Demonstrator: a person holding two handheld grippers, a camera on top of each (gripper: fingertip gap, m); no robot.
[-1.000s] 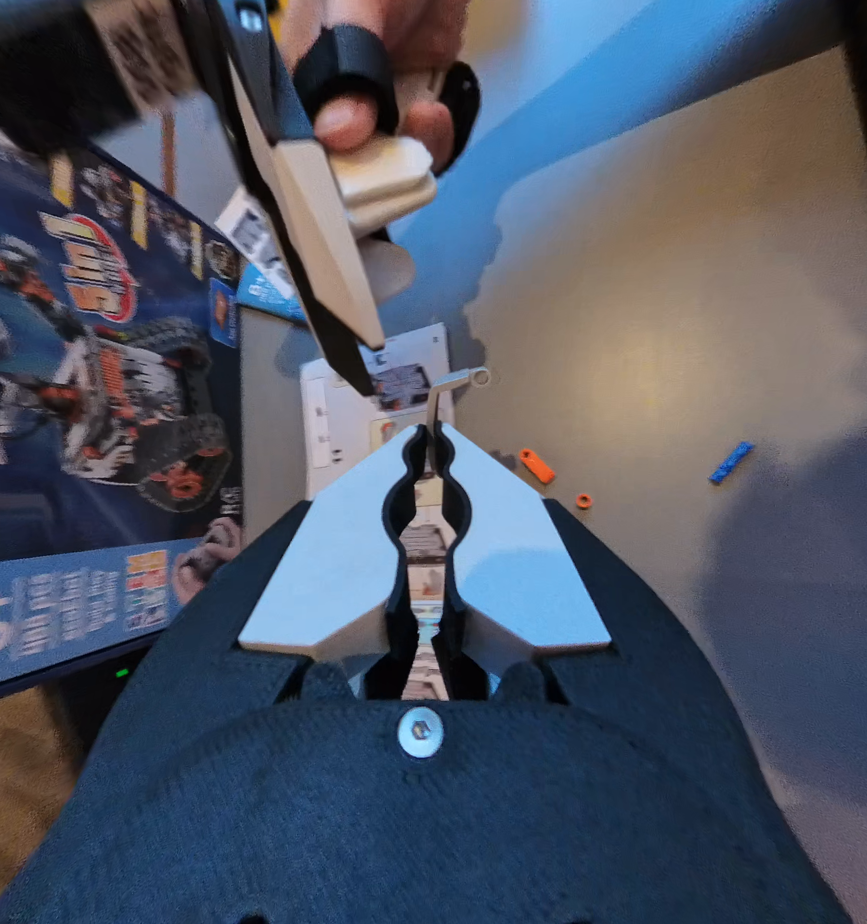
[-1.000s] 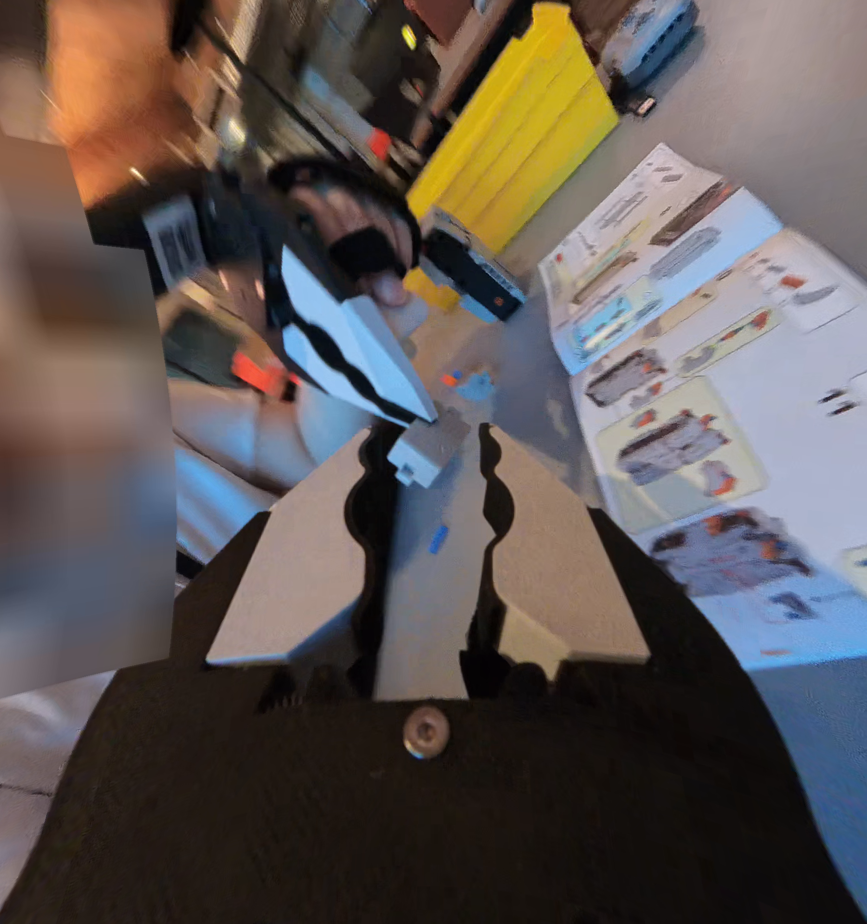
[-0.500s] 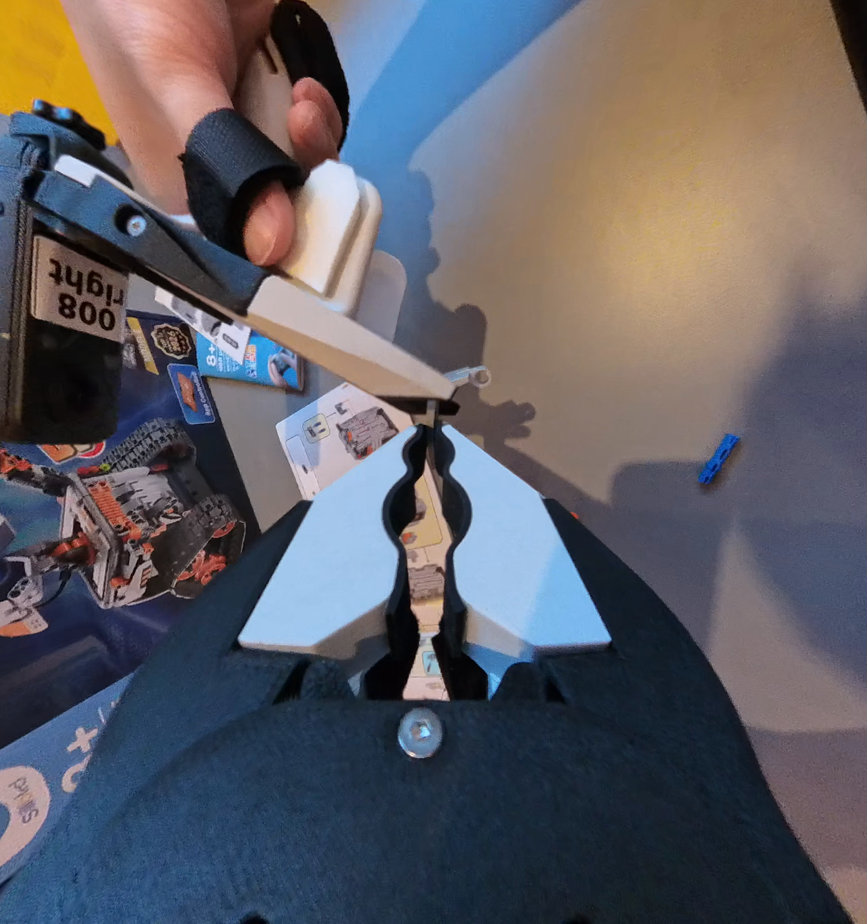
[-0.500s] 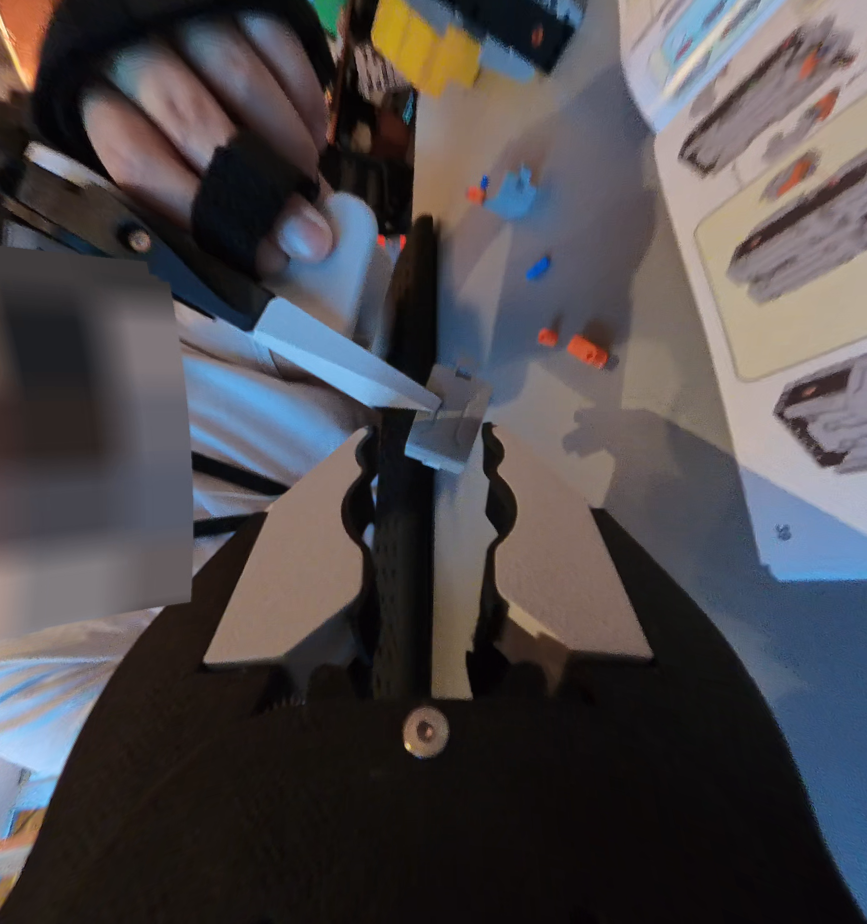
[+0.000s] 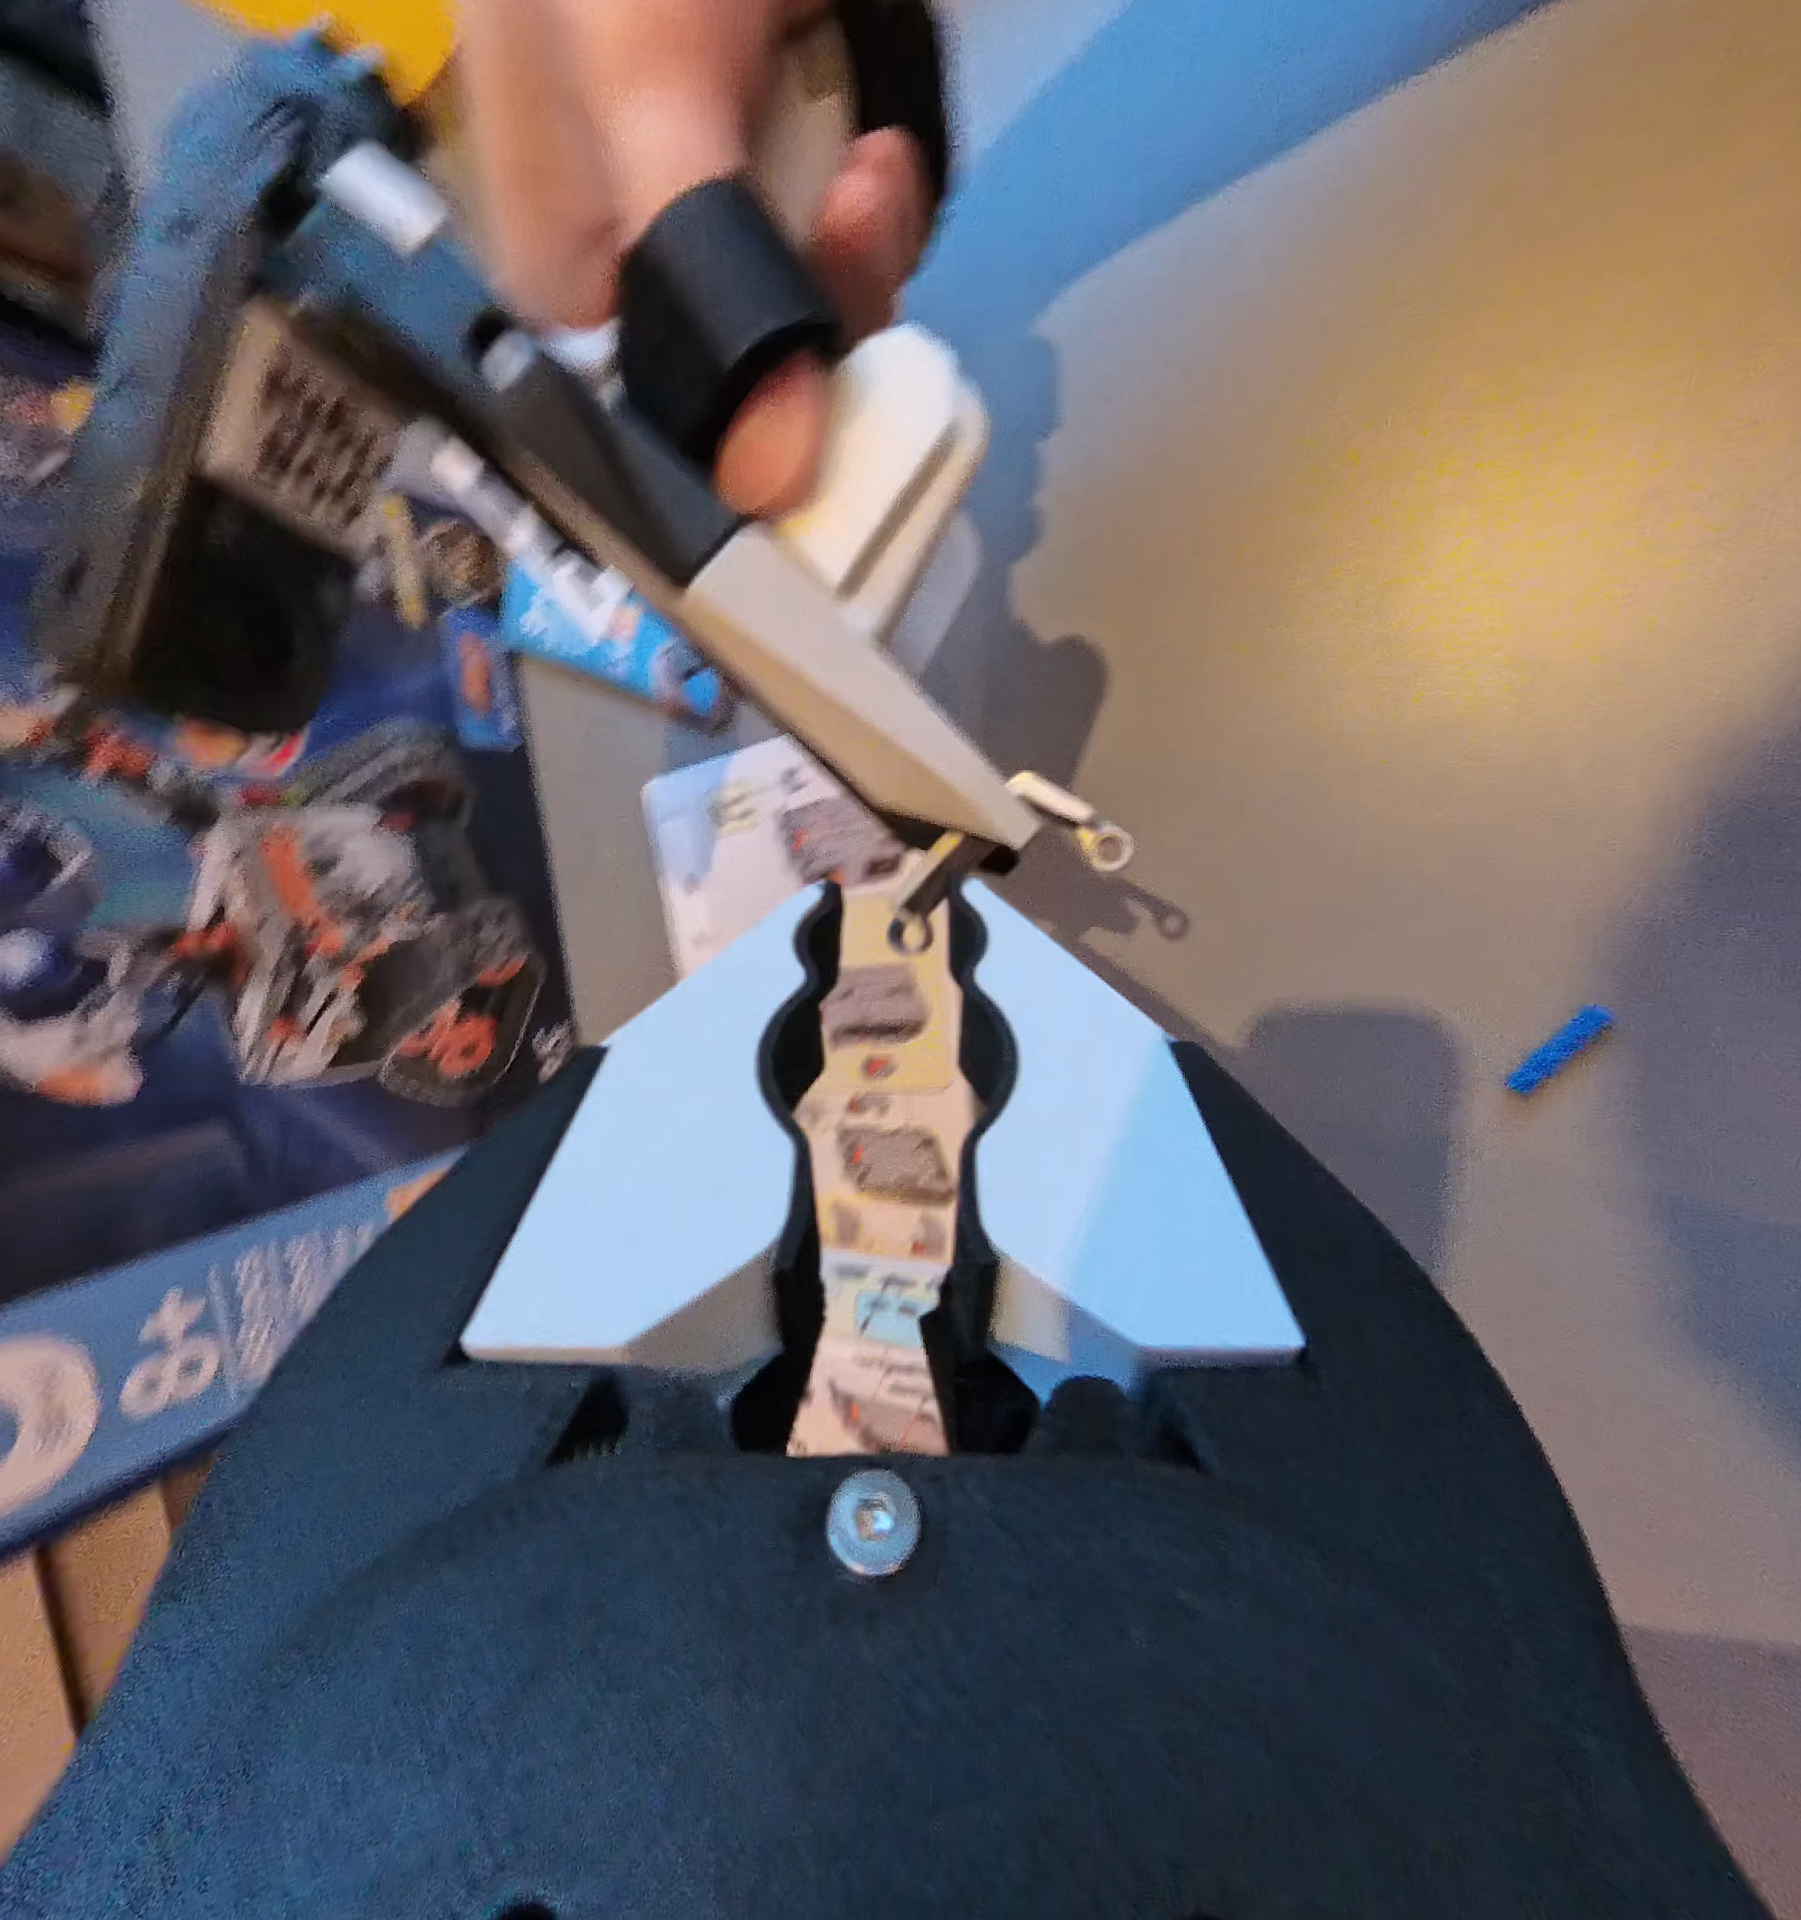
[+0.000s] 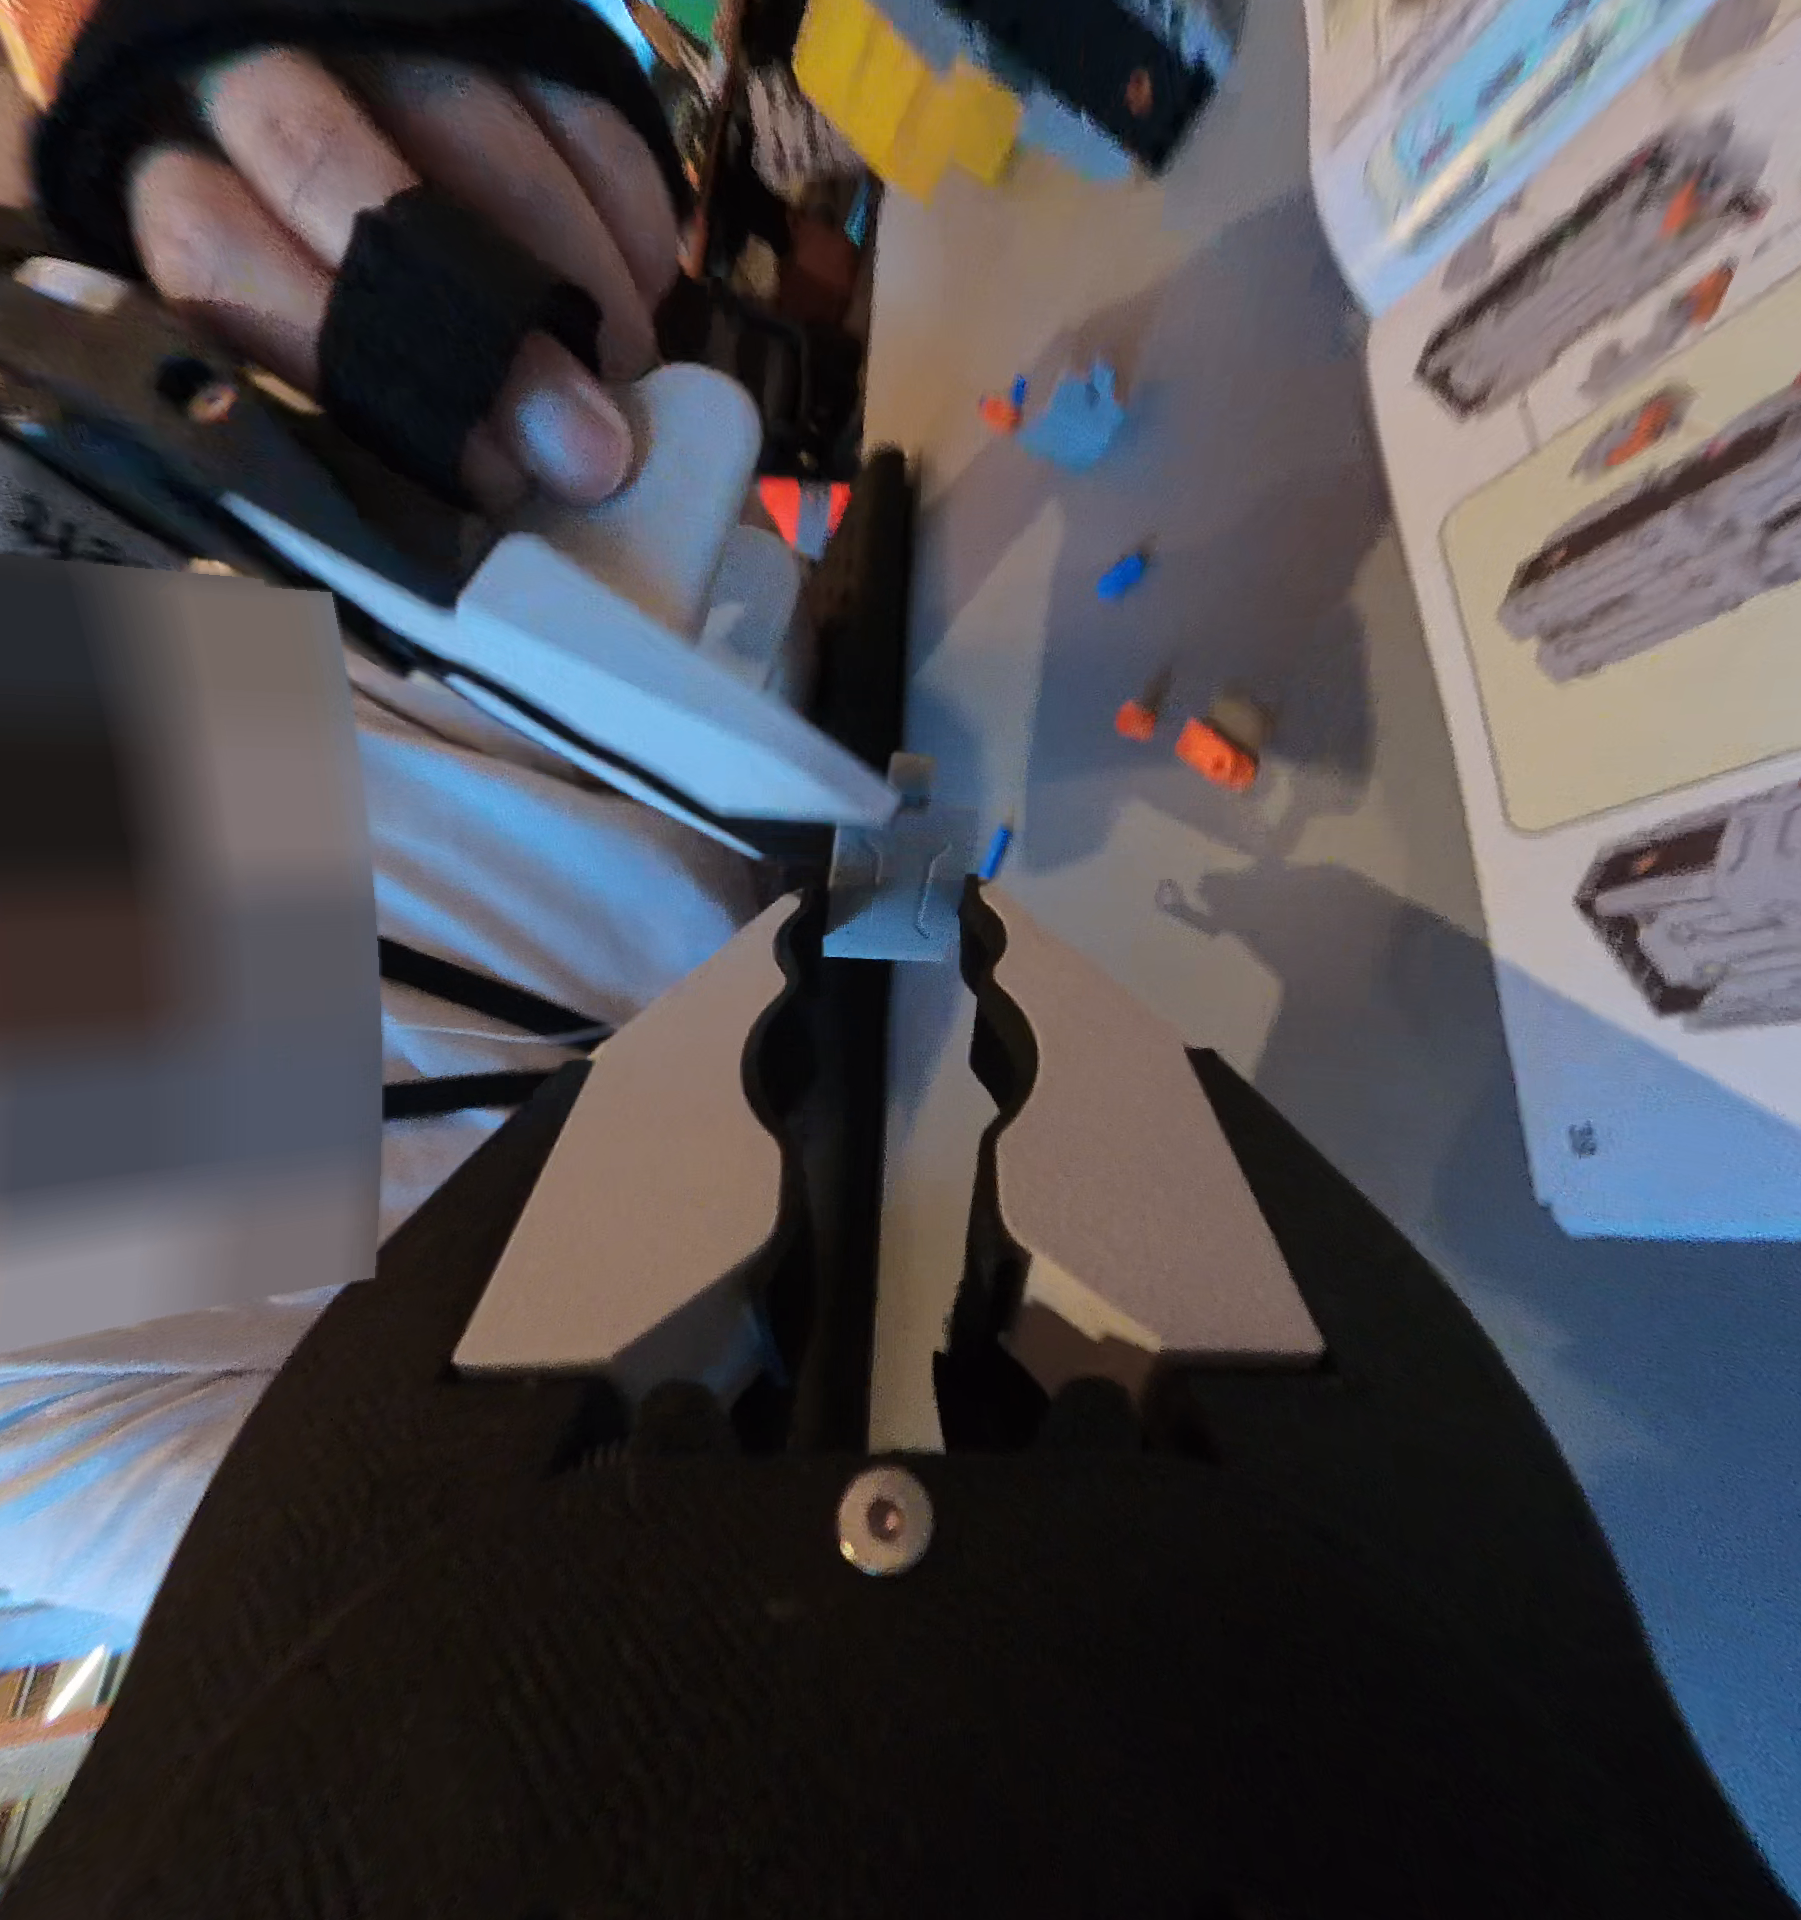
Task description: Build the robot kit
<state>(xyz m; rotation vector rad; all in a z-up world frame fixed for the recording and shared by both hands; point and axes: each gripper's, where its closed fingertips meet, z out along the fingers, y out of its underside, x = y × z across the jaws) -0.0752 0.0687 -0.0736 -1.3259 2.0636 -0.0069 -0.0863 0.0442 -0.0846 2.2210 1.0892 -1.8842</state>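
My left gripper (image 5: 896, 914) has released its pinch: its jaws now stand parted, with one ringed end of the small grey angled plastic beam (image 5: 940, 878) lying loose between the tips. My right gripper (image 6: 891, 904) is clamped on that beam and carries it above the grey tabletop (image 5: 1395, 520). The beam is thin and bent, with a ring at each end.

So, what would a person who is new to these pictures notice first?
The two grippers meet tip to tip in the centre: the right gripper pinches a small grey angled piece, whose lower end sits between the fingers of the open left gripper. Behind lie a blue toy box at the left, and an instruction booklet beside loose orange parts.
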